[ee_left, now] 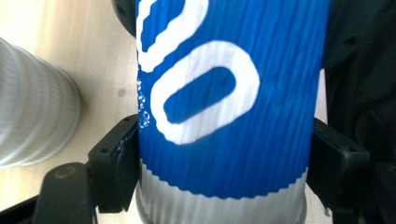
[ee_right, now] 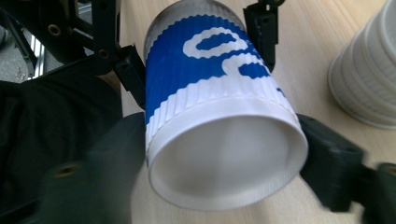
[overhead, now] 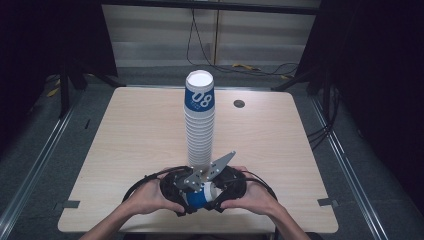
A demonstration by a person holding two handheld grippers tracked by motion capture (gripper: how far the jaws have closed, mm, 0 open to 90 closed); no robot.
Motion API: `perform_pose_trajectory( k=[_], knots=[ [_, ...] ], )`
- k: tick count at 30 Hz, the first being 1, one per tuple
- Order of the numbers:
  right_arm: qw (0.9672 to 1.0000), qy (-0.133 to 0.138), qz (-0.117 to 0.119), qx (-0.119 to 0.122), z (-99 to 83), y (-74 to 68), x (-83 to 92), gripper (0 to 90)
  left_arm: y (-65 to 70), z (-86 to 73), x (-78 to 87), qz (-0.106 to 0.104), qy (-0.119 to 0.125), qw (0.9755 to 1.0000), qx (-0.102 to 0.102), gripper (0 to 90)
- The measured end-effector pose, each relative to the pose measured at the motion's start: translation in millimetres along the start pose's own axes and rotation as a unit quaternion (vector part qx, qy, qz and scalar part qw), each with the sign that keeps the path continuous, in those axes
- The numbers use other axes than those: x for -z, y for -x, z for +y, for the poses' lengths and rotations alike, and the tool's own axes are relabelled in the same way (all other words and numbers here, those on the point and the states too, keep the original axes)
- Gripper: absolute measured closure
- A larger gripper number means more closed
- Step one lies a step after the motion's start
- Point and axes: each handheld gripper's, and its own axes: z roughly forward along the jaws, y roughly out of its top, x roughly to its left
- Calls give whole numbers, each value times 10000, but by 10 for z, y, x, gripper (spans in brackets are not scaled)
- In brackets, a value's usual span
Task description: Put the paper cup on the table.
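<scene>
High view: left gripper (overhead: 186, 192) and right gripper (overhead: 214, 195) both clamp blue-and-white paper cup (overhead: 199, 196) beside tall cup stack (overhead: 200, 122) on table (overhead: 125, 135)

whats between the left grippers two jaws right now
A blue and white paper cup fills the gap, both jaws pressed to its sides in the left gripper view.

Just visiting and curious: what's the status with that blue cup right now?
Both hand-held grippers shut on the blue cup, left around its body, right at the rim end. Cup on its side, near table edge. Tall cup stack just behind; nothing in between.
</scene>
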Motion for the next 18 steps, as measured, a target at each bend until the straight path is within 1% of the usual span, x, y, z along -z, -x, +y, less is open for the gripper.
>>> perform_pose_trajectory(
  k=[1,2,3,4,6,7,8,10,11,12,13,14,15,16,18],
  knots=[
    [10000,37,25,14,0,-7,4,273,4,-5,19,11,17,10000,-52,222],
    [10000,57,45,42,2,-13,14,279,3,-17,34,46,85,9999,-86,222],
    [10000,57,45,42,2,-13,14,279,3,-17,34,46,85,9999,-86,222],
    [9999,108,22,62,7,-25,32,286,-13,-41,38,-40,180,9998,-94,221],
    [9999,114,30,100,7,-26,33,289,-21,-44,27,-14,158,9998,-151,218],
    [9999,96,9,99,5,-27,32,289,-19,-44,23,-23,147,9998,-148,214],
    [9999,96,38,72,1,-26,27,290,-17,-46,20,-15,164,9998,-122,211],
    [9999,104,19,107,-7,-16,35,290,-22,-58,17,-39,285,9996,-31,204],
    [9999,110,22,91,-9,-12,41,290,-32,-65,24,-25,304,9995,-32,201],
    [9999,135,4,91,-12,-6,45,291,-36,-74,29,-49,352,9994,15,200],
    [9998,172,15,63,-14,-2,46,291,-51,-80,38,-18,364,9993,-25,198],
    [9998,172,20,62,-18,4,50,291,-62,-87,43,-39,409,9992,7,196],
    [9998,205,15,52,-19,8,52,291,-66,-94,42,-20,477,9988,92,191],
    [9998,192,1,23,-23,8,55,292,-73,-99,48,-59,505,9987,101,186],
    [9998,219,-8,-2,-31,17,55,292,-86,-111,67,-5,587,9982,131,177]
  ],
)
